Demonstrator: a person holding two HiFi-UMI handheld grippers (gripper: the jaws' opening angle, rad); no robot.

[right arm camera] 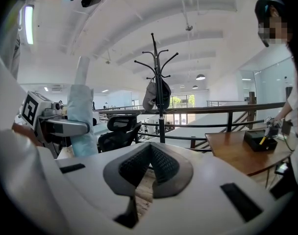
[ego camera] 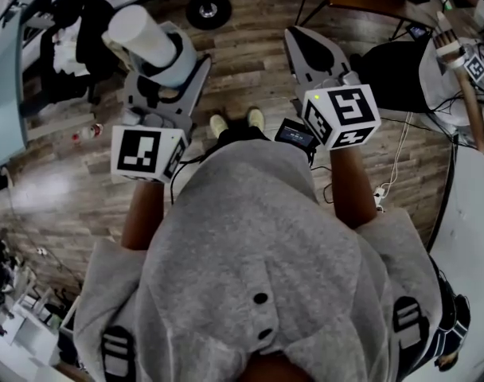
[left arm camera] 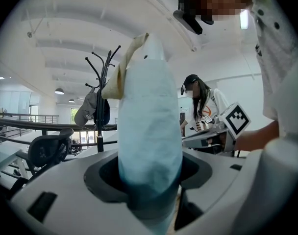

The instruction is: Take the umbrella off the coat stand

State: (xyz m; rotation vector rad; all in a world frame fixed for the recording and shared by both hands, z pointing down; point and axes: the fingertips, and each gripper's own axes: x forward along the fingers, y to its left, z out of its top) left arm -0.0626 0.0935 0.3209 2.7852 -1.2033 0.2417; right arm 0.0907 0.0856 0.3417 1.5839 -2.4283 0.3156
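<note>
My left gripper is shut on the folded pale blue umbrella, which stands upright between its jaws and shows as a white roll in the head view. A tan strap or handle sticks out near the umbrella's top. The black coat stand rises some way beyond both grippers, with a grey cap and a dark thing hung on it. The umbrella is clear of the stand. My right gripper is shut, its pads meeting with nothing between them.
A black office chair and a railing stand near the coat stand. A wooden desk with a person beside it is at the right. A round black base rests on the wood floor ahead.
</note>
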